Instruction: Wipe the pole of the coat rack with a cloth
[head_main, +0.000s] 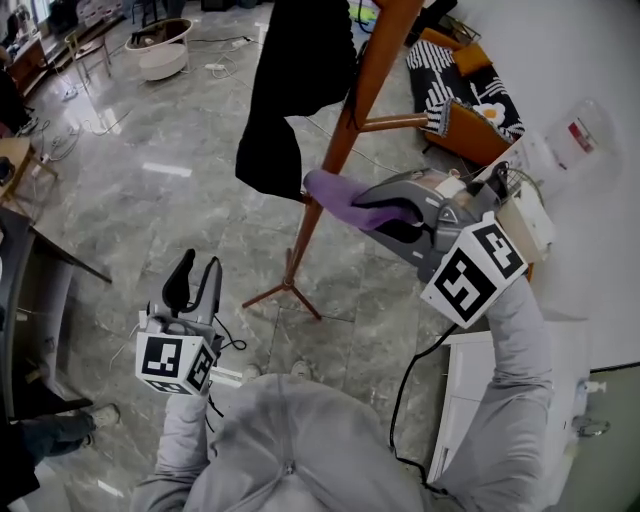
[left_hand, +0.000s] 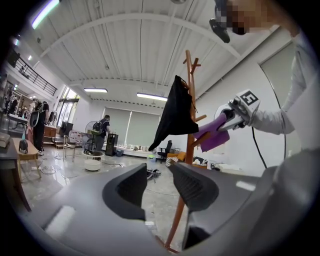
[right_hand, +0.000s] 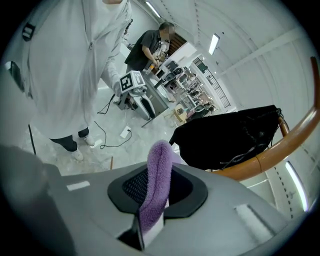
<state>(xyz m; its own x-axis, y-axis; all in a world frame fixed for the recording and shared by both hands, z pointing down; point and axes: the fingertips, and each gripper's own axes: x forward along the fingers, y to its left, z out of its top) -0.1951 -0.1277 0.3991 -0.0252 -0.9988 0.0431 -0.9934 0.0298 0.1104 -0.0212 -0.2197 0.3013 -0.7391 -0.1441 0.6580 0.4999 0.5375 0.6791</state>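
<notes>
The wooden coat rack pole (head_main: 355, 105) slants up from its tripod feet (head_main: 288, 290), with a black garment (head_main: 290, 90) hanging on it. My right gripper (head_main: 385, 212) is shut on a purple cloth (head_main: 335, 195), whose free end lies against the pole just under the garment. In the right gripper view the purple cloth (right_hand: 156, 182) stands pinched between the jaws, the pole (right_hand: 277, 150) curving past on the right. My left gripper (head_main: 195, 280) hangs low at the left, open and holding nothing, well away from the rack. The left gripper view shows the pole (left_hand: 190, 130) and the cloth (left_hand: 216, 132) ahead.
A white cabinet (head_main: 480, 400) stands at the right beside my right arm. An orange sofa with patterned cushions (head_main: 465, 90) is behind the rack. A dark table edge (head_main: 40, 250) runs along the left. Cables (head_main: 60, 130) trail over the grey marble floor. Another person's shoe (head_main: 90, 418) shows at the lower left.
</notes>
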